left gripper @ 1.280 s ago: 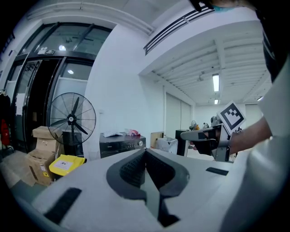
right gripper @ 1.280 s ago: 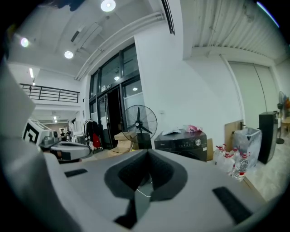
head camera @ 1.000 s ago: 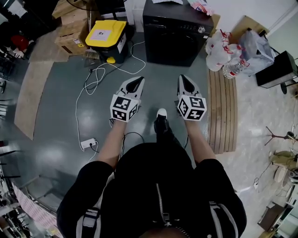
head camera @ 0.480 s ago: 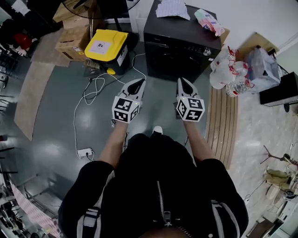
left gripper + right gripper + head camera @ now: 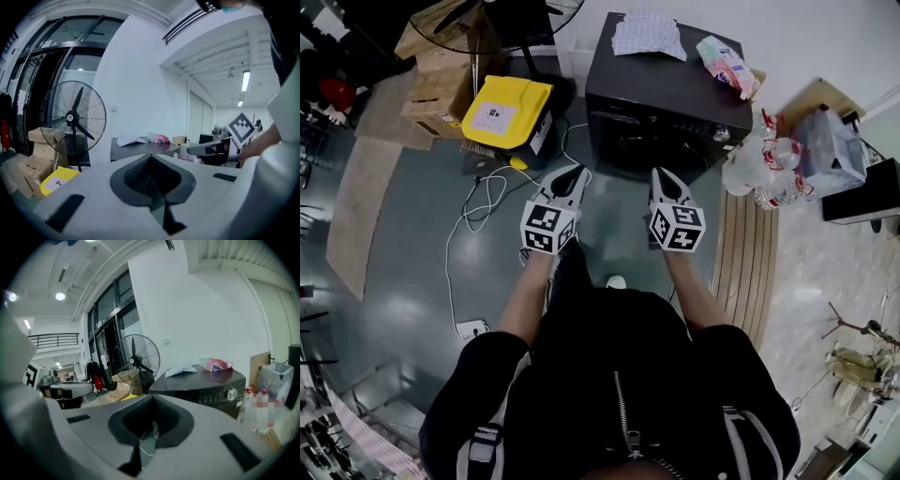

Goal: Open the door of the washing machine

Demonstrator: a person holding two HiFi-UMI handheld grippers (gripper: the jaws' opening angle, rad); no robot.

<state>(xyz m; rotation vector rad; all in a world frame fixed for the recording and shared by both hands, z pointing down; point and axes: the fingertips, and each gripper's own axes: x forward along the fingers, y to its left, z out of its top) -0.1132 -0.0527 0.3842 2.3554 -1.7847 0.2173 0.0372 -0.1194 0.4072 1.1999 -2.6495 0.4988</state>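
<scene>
Tongs shut and empty, short of the washer [image 5: 667, 89].
I hold my left tongs [image 5: 571, 174] and right tongs [image 5: 659, 175] side by side, jaws pressed together with nothing between them. The tips point at the washer's front because that is where the door [image 5: 649, 152] sits. The washer stands against the wall just ahead, door closed, a cloth [image 5: 648, 36] and a packet [image 5: 727, 64] on top. Neither tip touches it; I judge the reach for the door's edge is not yet begun.
</scene>
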